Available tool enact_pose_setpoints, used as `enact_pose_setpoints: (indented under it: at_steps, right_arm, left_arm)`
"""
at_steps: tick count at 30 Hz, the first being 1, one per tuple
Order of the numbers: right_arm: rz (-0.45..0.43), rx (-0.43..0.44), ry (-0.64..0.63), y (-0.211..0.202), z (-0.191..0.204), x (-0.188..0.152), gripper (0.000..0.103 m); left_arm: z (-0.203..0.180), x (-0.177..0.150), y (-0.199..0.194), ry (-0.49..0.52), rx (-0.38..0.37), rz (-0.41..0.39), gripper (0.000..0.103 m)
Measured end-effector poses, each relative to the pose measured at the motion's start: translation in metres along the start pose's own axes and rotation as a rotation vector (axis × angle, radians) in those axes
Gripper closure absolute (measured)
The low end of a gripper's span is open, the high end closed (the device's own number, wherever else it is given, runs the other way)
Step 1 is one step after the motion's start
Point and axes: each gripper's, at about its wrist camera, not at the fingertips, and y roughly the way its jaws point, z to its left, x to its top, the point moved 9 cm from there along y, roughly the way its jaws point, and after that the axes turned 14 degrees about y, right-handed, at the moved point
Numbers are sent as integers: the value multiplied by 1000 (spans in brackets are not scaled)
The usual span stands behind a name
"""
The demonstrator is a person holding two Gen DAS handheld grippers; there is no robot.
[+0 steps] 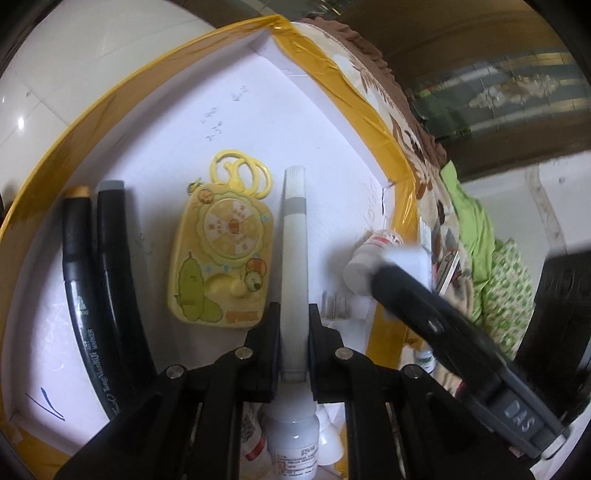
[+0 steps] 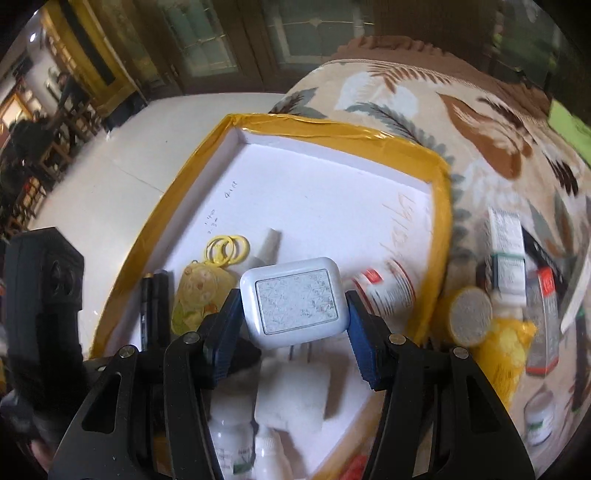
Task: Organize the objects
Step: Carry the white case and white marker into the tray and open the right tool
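A white tray with a yellow taped rim (image 1: 229,33) (image 2: 332,129) lies on a patterned cloth. My left gripper (image 1: 294,314) is shut on a grey marker (image 1: 294,236) that points away over the tray floor. Left of it lie a yellow toy (image 1: 221,258) and two black markers (image 1: 92,258). My right gripper (image 2: 293,310) is shut on a white rounded case (image 2: 295,301), held above the tray's near part. The right gripper's black body (image 1: 461,332) crosses the left wrist view. The yellow toy (image 2: 199,291) and black markers (image 2: 155,295) show behind the case.
A red-labelled white bottle (image 2: 388,291) lies in the tray at right. Small white bottles (image 2: 236,443) (image 1: 291,435) lie at the tray's near end. On the cloth (image 2: 443,110) right of the tray stand boxes (image 2: 506,236), a round yellow container (image 2: 471,314) and green fabric (image 1: 472,229).
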Motion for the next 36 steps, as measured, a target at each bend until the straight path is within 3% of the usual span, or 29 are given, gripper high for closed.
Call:
enact_pose_setpoints:
  at_steps: [6, 11, 18, 23, 28, 33, 36]
  right_arm:
    - [41, 82, 58, -7, -8, -19, 48]
    - [73, 39, 83, 15, -16, -19, 48]
    - [15, -11, 60, 25, -19, 0, 49]
    - [-20, -69, 2, 27, -16, -3, 49]
    - [-16, -46, 12, 25, -18, -3, 49]
    - [20, 43, 64, 22, -18, -5, 49]
    - [54, 148, 131, 15, -20, -8, 48]
  left_arm:
    - [6, -1, -1, -60, -40, -10, 92]
    - [5, -2, -2, -56, -32, -15, 92]
    - [4, -2, -2, -45, -22, -16, 92]
    - [3, -2, -2, -44, -19, -18, 92]
    - [4, -2, -2, -52, -28, -15, 91]
    - [2, 0, -2, -74, -91, -10, 75]
    - [-6, 1, -3, -60, -115, -20, 62]
